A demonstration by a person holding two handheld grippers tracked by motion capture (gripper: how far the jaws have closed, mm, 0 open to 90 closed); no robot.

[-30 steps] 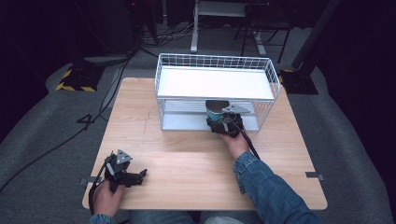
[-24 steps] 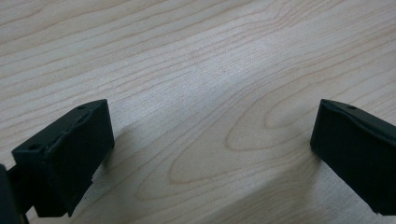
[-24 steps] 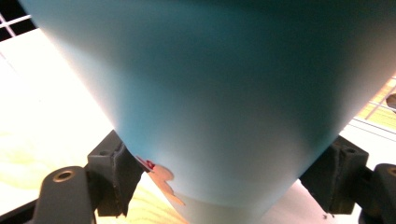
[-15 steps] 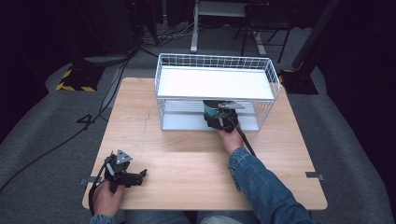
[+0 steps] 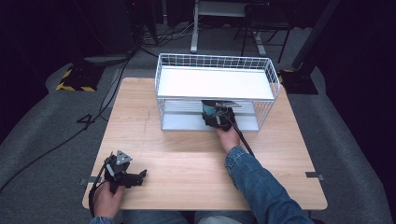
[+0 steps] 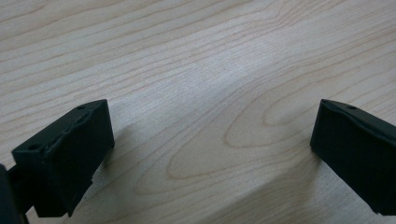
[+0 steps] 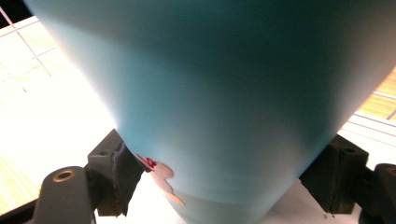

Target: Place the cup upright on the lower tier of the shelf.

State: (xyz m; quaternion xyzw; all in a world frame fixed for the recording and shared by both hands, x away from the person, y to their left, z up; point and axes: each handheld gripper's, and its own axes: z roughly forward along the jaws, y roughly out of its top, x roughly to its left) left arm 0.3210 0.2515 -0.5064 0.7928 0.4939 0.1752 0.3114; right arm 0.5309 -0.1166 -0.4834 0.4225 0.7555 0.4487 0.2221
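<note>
Teal cup sits clamped between the right gripper's jaws, inside the wire rack's lower tier, where its rim could catch the shelf above, while the left gripper rests spread and empty on the wooden surface.

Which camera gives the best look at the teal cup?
The right gripper view: the cup sits close between the jaws, with a small red and cream mark visible. The high view shows a teal sliver under the rack's shelf.

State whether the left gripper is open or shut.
Open. The left gripper rests low over the wooden table, its jaws standing far apart with bare wood between them.
</note>
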